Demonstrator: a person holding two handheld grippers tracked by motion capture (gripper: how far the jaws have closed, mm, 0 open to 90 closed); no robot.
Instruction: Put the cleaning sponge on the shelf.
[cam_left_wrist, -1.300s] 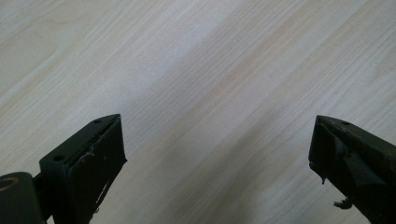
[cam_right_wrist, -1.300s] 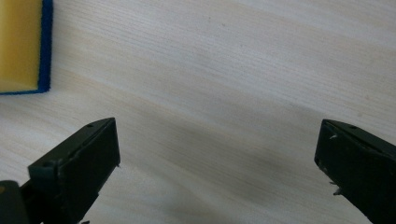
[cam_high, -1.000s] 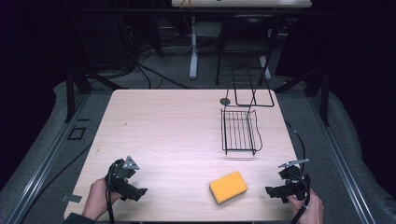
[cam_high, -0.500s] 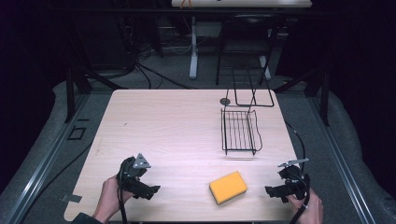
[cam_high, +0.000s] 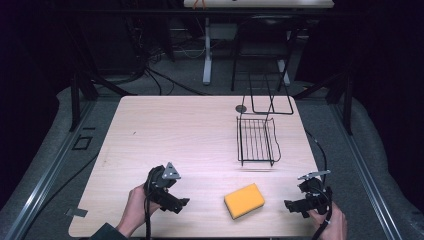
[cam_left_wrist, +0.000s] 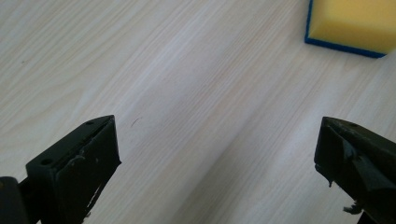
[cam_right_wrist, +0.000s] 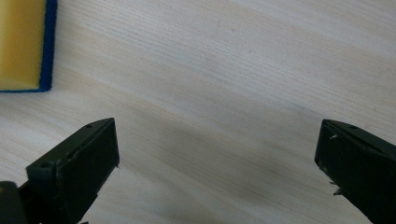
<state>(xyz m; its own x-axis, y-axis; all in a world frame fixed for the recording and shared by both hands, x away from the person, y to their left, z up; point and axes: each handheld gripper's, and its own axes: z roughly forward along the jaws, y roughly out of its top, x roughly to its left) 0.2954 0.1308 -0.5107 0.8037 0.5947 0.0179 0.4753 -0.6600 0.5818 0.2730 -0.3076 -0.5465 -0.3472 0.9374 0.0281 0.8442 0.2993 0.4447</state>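
A yellow sponge (cam_high: 244, 200) with a blue underside lies flat near the table's front edge, right of centre. My left gripper (cam_high: 181, 204) is held low to the sponge's left, pointing toward it, jaws wide open over bare wood. The sponge's corner (cam_left_wrist: 351, 24) appears at the top right of the left gripper view, well beyond the left gripper (cam_left_wrist: 217, 161). My right gripper (cam_high: 292, 206) sits to the sponge's right, also open and empty. The right gripper view has the sponge (cam_right_wrist: 22, 43) at its upper left, apart from the right gripper (cam_right_wrist: 217, 161).
A black wire rack (cam_high: 257, 140) lies on the wooden table (cam_high: 175, 130) toward the back right, with a wire frame (cam_high: 270, 97) standing behind it and a small dark disc (cam_high: 241, 108) beside. Dark floor and cables surround the table.
My left gripper has moved right and slightly forward toward the sponge. The right gripper and the sponge have stayed in place.
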